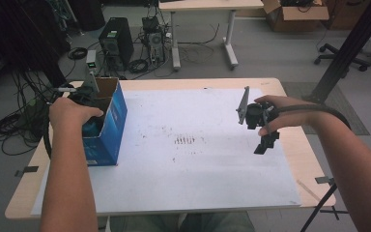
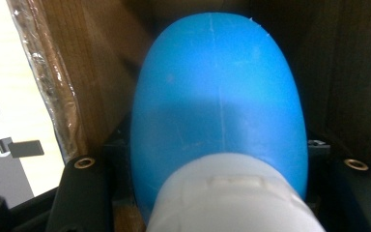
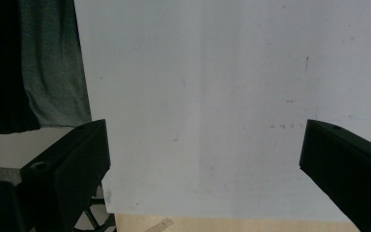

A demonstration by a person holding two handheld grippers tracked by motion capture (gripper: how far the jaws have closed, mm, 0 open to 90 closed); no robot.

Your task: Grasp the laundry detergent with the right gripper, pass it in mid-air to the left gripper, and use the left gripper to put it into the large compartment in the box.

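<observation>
The table (image 1: 270, 86) carries a white sheet (image 1: 193, 159), and the blue cardboard box (image 1: 110, 126) stands open-topped at that sheet's left edge. Everything else sits relative to this box. The left gripper (image 1: 84, 104) reaches down inside it, its jaws clamped on a blue plastic bottle (image 2: 217, 92) with a white cap (image 2: 232, 193). Well to the right of the box, the right gripper (image 1: 266, 140) hangs over the sheet, jaws spread wide with nothing between them.

I'd judge the job about midway: the bottle is gripped but remains within the box walls, whether going in or coming out.

From above, the bottle is barely a dark-blue patch under the hand; the left gripper view shows it plainly against brown cardboard.
</observation>
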